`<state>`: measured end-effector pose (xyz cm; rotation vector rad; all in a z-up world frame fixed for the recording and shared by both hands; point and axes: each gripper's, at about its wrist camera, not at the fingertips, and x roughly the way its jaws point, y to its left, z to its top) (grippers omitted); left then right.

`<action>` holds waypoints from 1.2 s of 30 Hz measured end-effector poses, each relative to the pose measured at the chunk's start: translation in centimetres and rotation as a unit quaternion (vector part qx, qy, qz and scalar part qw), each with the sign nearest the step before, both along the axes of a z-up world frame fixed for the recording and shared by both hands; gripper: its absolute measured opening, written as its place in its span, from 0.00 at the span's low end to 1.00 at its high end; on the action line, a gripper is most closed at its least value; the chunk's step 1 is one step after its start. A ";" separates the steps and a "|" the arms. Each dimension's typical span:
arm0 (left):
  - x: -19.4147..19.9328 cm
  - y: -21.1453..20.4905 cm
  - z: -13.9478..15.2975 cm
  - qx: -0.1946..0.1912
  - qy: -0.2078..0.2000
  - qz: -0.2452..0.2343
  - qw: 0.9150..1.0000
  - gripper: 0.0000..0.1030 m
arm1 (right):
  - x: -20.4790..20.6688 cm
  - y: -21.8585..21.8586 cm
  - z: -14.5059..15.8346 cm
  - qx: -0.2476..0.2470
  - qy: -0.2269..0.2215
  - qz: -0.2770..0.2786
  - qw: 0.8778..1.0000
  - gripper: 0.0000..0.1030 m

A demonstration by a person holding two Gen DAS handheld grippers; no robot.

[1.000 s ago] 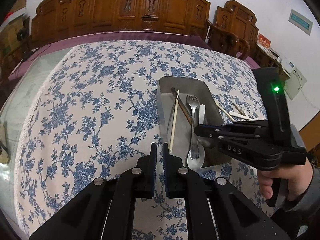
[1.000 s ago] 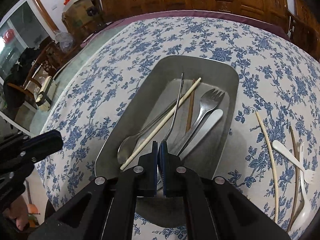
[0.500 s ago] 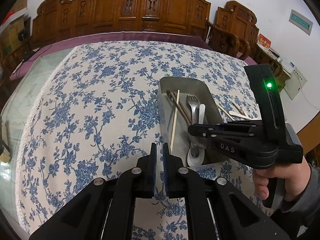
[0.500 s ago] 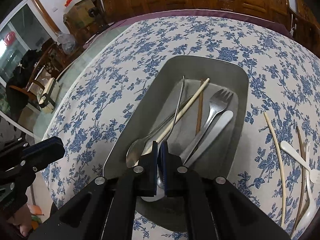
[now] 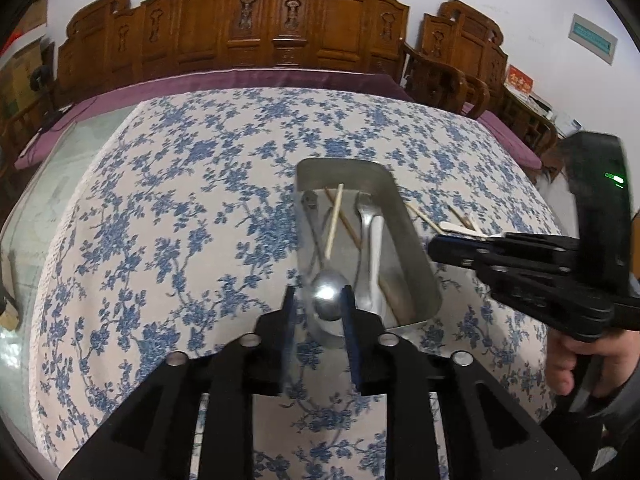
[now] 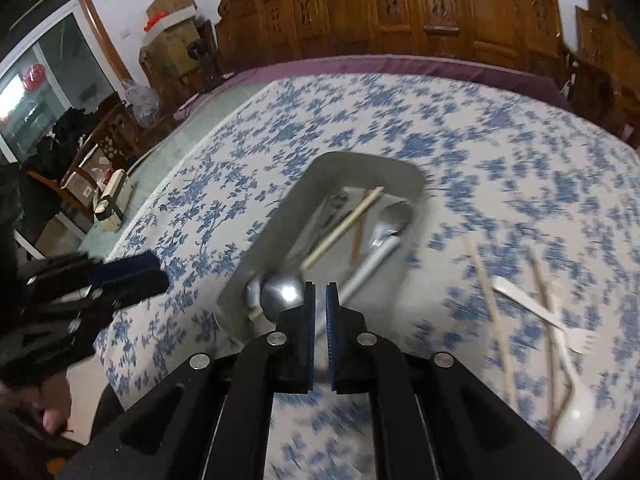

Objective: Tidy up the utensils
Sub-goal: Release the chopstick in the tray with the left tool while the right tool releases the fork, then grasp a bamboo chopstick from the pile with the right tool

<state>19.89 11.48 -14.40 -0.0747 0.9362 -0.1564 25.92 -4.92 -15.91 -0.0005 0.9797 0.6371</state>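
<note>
A metal tray (image 5: 412,240) (image 6: 264,248) on the blue floral tablecloth holds a steel spoon (image 5: 328,294) (image 6: 282,294), a fork (image 5: 366,216), chopsticks (image 5: 334,220) (image 6: 344,226) and a pale flat utensil (image 6: 372,264). My left gripper (image 5: 318,308) is open at the tray's near end, its fingers on either side of the spoon bowl. My right gripper (image 6: 320,300) is slightly open and empty, just above the tray's near rim. It shows in the left wrist view (image 5: 436,246) beside the tray's right side.
Loose utensils lie on the cloth right of the tray: a pale chopstick (image 6: 486,280), a brown chopstick (image 6: 542,280), a white plastic fork (image 6: 540,312) and a white spoon (image 6: 572,420). Carved wooden chairs (image 5: 280,28) line the far table edge.
My left gripper has opened and moved right, up to the spoon bowl at the tray's near end. My right gripper has let go of the spoon handle and pulled back, with its view blurred.
</note>
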 end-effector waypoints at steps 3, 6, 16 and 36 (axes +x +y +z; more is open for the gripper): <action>0.1 -1.4 0.2 -0.001 -0.001 -0.011 1.000 0.26 | -1.1 -3.3 0.4 -0.012 -0.012 -0.013 1.000 0.08; 0.2 -3.2 0.2 -0.003 -0.001 -0.025 1.000 0.35 | -1.7 -7.0 -0.1 -0.031 -0.013 -0.036 0.999 0.19; 1.0 -8.5 -0.9 -0.005 0.013 -0.065 0.998 0.38 | -1.3 -13.4 -4.1 -0.057 0.018 -0.068 0.996 0.19; 1.5 -11.6 -2.5 0.013 0.037 -0.080 0.996 0.38 | 3.3 -8.8 -8.6 -0.149 0.017 0.005 0.989 0.06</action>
